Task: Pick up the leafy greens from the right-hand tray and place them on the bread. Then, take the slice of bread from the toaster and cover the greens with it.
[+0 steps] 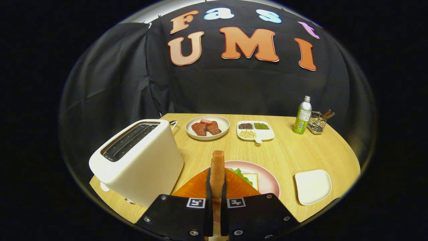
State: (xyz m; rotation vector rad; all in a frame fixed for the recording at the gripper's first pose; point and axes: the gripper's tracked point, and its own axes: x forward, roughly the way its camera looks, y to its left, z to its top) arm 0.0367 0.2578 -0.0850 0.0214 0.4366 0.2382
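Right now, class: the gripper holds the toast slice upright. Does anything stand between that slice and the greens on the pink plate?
Nothing visible does. The gripper is shut on the bread slice, held on edge above the pink plate. The leafy greens lie just beyond it on the lower bread. The toaster stands aside, not between them.
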